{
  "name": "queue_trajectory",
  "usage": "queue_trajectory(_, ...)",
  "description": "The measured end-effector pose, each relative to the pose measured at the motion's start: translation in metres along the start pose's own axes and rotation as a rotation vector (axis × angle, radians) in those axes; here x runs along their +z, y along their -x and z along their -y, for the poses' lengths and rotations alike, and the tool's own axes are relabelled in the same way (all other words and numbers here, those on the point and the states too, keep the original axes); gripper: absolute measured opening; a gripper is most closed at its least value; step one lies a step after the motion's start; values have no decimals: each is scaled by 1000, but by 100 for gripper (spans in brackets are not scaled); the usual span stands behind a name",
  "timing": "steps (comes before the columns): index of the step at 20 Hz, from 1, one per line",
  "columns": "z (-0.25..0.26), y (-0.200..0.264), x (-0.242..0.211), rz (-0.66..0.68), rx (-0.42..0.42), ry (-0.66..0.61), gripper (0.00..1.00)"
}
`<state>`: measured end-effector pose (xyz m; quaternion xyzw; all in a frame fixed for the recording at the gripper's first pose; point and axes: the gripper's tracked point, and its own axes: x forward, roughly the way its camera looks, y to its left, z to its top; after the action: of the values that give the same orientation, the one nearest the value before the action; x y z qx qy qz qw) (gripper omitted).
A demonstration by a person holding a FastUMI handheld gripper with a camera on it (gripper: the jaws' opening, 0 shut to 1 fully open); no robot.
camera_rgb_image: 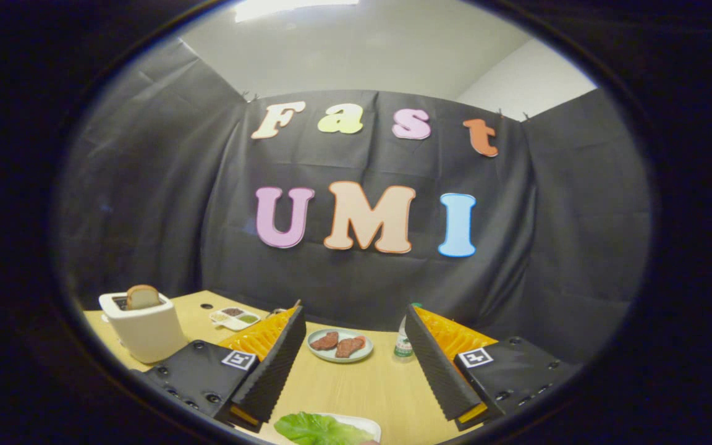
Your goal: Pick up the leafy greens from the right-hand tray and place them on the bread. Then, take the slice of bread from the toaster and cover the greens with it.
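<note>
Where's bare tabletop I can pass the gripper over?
The open gripper frames bare wooden table from the leafy greens up to the round grey-green plate of meat slices. Crowded: white toaster with bread, small divided condiment tray, green-labelled bottle.

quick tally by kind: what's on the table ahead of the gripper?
Gripper open, holding nothing.
Toaster: 1
Bread slice, in the toaster: 1
Compartment tray: 1
Plate bearing meat: 1
Meat pieces: 2
Bottle: 1
Leafy greens, on a white tray: 1
Total: 9
</note>
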<state>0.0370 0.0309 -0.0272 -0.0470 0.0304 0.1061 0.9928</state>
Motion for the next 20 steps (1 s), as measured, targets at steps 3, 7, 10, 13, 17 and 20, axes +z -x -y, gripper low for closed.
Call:
queue_trajectory(3, -6, -5, -22, -68, 80, 46, 100)
queue_trajectory(7, -7, -9, -54, -167, 175, 82, 100)
queue_trajectory(10, -7, -10, -86, -258, 248, 103, 100)
queue_trajectory(13, -7, -8, -118, -347, 321, 151, 100)
queue_trajectory(17, -11, -3, -164, -466, 418, 185, 100)
queue_trajectory(20, -16, 8, -195, -549, 495, 213, 100)
